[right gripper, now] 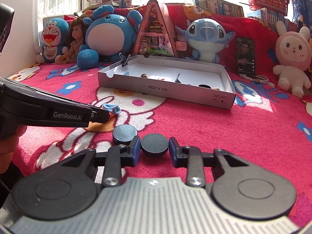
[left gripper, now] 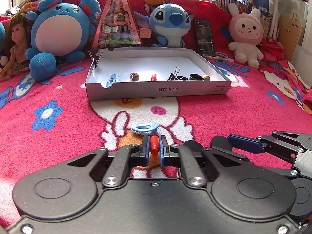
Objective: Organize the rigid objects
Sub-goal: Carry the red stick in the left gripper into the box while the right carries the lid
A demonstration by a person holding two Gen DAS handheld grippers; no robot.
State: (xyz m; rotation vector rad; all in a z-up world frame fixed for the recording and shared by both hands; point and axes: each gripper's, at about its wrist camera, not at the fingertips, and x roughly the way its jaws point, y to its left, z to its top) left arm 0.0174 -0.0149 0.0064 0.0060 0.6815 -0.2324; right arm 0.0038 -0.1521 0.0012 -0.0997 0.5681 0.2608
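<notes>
My left gripper (left gripper: 154, 139) is shut on a small red cylinder (left gripper: 154, 149) lying on the blanket. Just beyond its tips lies a blue plastic clip (left gripper: 145, 129). The grey cardboard box (left gripper: 156, 91) further back holds another blue clip (left gripper: 111, 80), a clear cup, a nut, a red piece, a binder clip (left gripper: 174, 75) and black caps. In the right wrist view my right gripper (right gripper: 154, 140) is shut on a black round cap (right gripper: 154, 144), a pad touching each side. A second black cap (right gripper: 124, 133) sits just left of it. The left gripper's tip (right gripper: 101, 116) reaches in from the left.
Plush toys line the back: a blue round one (left gripper: 56, 35), a blue alien (left gripper: 171, 23) and a pink rabbit (left gripper: 245, 35). A doll (left gripper: 15, 42), a triangular display house (left gripper: 117, 23) and a phone (left gripper: 204, 37) with cable stand there too. A binder clip (right gripper: 125, 60) grips the box's far-left corner.
</notes>
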